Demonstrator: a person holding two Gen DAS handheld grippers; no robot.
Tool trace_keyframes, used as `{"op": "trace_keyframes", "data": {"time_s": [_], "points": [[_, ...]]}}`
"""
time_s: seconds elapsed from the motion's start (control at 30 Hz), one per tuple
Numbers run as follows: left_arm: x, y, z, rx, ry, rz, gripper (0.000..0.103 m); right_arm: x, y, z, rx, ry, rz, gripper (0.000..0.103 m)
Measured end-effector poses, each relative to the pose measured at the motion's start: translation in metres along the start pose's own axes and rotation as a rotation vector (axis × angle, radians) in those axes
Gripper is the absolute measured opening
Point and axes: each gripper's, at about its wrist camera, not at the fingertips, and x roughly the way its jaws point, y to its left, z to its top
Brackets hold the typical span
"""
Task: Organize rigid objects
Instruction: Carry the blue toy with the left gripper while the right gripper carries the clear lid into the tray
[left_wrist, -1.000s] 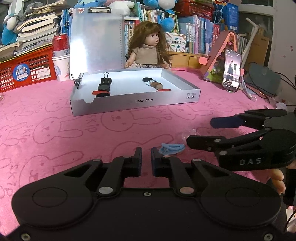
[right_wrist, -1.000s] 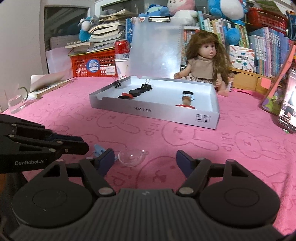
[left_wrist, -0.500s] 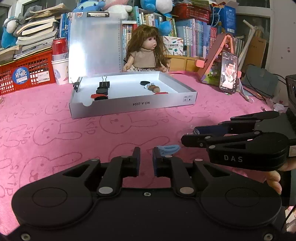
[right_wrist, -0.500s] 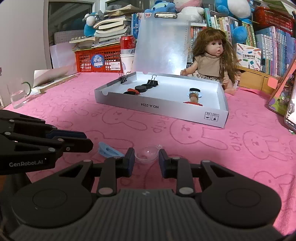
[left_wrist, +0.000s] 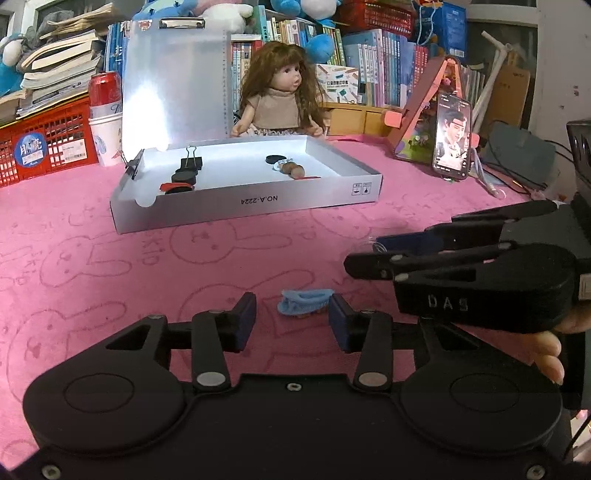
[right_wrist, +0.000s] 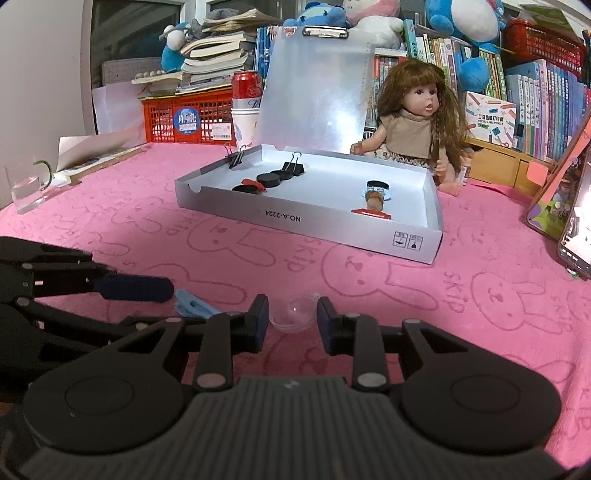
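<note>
A small clear plastic cup (right_wrist: 291, 314) sits between the fingertips of my right gripper (right_wrist: 291, 325), whose jaws are closed onto its sides. A light blue clip (left_wrist: 304, 301) lies on the pink cloth just ahead of my left gripper (left_wrist: 291, 319), which is open around it without touching; the clip also shows in the right wrist view (right_wrist: 192, 304). The open silver box (left_wrist: 258, 201) farther back holds black binder clips (left_wrist: 191, 162), black discs (left_wrist: 181, 181) and a small brown piece (left_wrist: 293, 170). My right gripper shows in the left wrist view (left_wrist: 369, 254).
A doll (left_wrist: 282, 99) sits behind the box. A red crate (left_wrist: 44, 144), a can on cups (left_wrist: 105, 122) and books stand at back left. A phone on a stand (left_wrist: 452, 136) is at right. A clear holder (right_wrist: 27, 188) sits far left.
My left gripper opened from shut and now brackets the blue clip. My right gripper closed from wide open onto the clear cup and rose slightly.
</note>
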Motion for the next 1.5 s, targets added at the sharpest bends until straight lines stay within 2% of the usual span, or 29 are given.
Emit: {"op": "trace_keyframes", "data": {"time_s": [0.03,0.07,0.1,0.17,0.67,0.8,0.97,1.2,1.5], "points": [[0.001,0.001,0.0,-0.004,-0.001,-0.002,0.04,0.001,0.0,-0.001,0.001,0.004,0.001,0.039],[0.002,0.001,0.001,-0.007,-0.001,-0.004,0.031,0.002,0.0,-0.001,0.002,0.007,0.002,0.039],[0.002,0.002,0.001,-0.007,-0.004,0.0,0.024,0.002,0.0,-0.002,0.003,0.004,-0.001,0.035],[0.002,0.004,0.002,-0.006,-0.007,0.01,0.016,0.002,0.0,-0.003,0.012,-0.001,0.001,0.032],[-0.005,0.024,0.031,-0.04,-0.04,0.05,0.015,-0.003,-0.012,0.019,0.108,-0.041,-0.053,0.031],[-0.003,0.032,0.049,-0.045,-0.059,0.065,0.015,0.001,-0.017,0.032,0.136,-0.044,-0.081,0.031],[0.008,0.05,0.087,-0.05,-0.107,0.115,0.015,0.011,-0.027,0.061,0.176,-0.054,-0.114,0.031],[0.041,0.086,0.119,-0.128,-0.067,0.145,0.015,0.036,-0.044,0.089,0.25,-0.046,-0.123,0.031],[0.081,0.104,0.122,-0.15,0.012,0.155,0.015,0.073,-0.057,0.091,0.31,0.025,-0.124,0.031]]}}
